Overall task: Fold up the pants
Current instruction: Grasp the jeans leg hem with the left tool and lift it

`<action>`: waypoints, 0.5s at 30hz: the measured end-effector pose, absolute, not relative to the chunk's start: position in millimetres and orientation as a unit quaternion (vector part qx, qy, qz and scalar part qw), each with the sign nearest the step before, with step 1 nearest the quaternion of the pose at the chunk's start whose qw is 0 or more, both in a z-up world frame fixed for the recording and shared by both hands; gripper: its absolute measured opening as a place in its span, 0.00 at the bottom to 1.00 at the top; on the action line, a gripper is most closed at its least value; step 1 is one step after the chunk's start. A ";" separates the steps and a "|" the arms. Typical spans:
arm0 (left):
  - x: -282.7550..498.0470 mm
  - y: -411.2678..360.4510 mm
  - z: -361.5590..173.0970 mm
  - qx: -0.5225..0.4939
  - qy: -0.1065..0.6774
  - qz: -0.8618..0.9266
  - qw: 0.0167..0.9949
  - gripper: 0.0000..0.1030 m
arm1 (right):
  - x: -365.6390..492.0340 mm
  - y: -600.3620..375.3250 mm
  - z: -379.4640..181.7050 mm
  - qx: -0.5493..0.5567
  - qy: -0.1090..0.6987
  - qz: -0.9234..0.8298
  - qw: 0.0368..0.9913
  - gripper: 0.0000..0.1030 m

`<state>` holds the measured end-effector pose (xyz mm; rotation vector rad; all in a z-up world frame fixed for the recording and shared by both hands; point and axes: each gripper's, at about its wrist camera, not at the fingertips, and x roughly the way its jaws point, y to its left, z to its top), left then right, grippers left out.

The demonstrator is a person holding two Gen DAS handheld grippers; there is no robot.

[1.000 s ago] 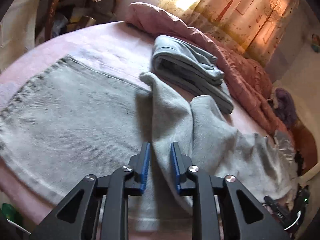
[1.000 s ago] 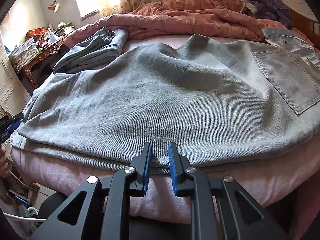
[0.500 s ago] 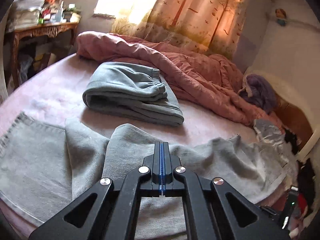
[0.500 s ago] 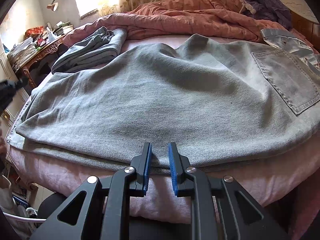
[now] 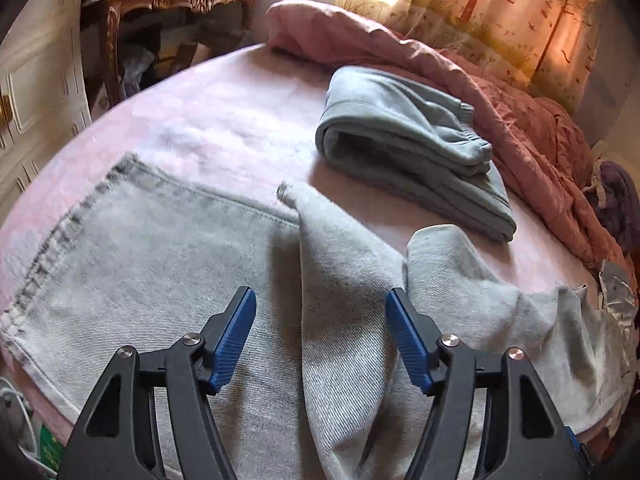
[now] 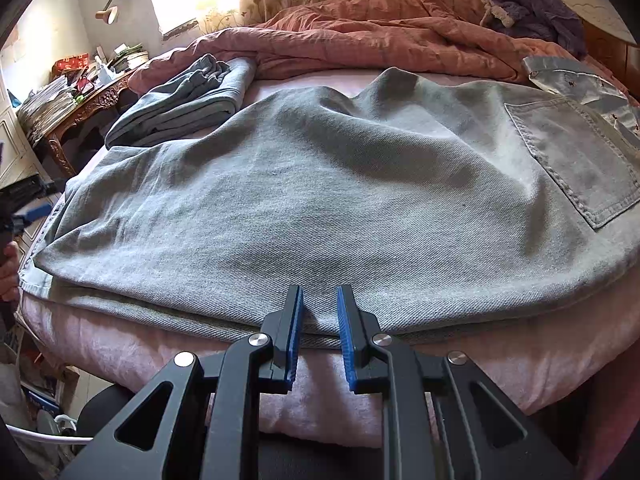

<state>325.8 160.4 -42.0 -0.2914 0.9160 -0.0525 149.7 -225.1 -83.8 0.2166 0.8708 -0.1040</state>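
The left tool is seen spreading above a raised fold of the grey jeans, nothing pinched. The right tool, narrowly parted, is held at the jeans' near edge, on the bed. Folded sweatpants lie beyond.

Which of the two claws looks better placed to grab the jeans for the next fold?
Probably the left. The left claw is opening, its pads straddling a raised fold of the grey jeans. The right claw sits at the jeans' near edge with only a narrow gap, pinching nothing.
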 end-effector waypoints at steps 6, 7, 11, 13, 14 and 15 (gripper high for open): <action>328.4 148.3 -52.8 -0.142 0.428 -0.065 0.890 0.09 | 149.8 -225.4 -83.6 0.105 0.421 -0.050 0.900 0.18; 324.2 142.9 -46.9 -0.134 0.418 -0.067 0.896 0.09 | 149.8 -225.4 -83.6 0.105 0.421 -0.050 0.900 0.18; 297.2 115.2 -8.5 -0.119 0.371 -0.110 0.914 0.08 | 149.7 -225.1 -83.6 0.104 0.421 -0.051 0.900 0.18; 276.0 90.9 15.6 -0.098 0.343 -0.147 0.923 0.08 | 149.8 -225.2 -83.5 0.104 0.421 -0.050 0.900 0.18; 265.0 77.2 26.1 -0.085 0.331 -0.169 0.924 0.08 | 150.0 -225.3 -83.7 0.103 0.421 -0.051 0.900 0.18; 253.6 63.6 33.9 -0.073 0.320 -0.192 0.925 0.08 | 149.9 -225.3 -83.6 0.103 0.421 -0.051 0.900 0.18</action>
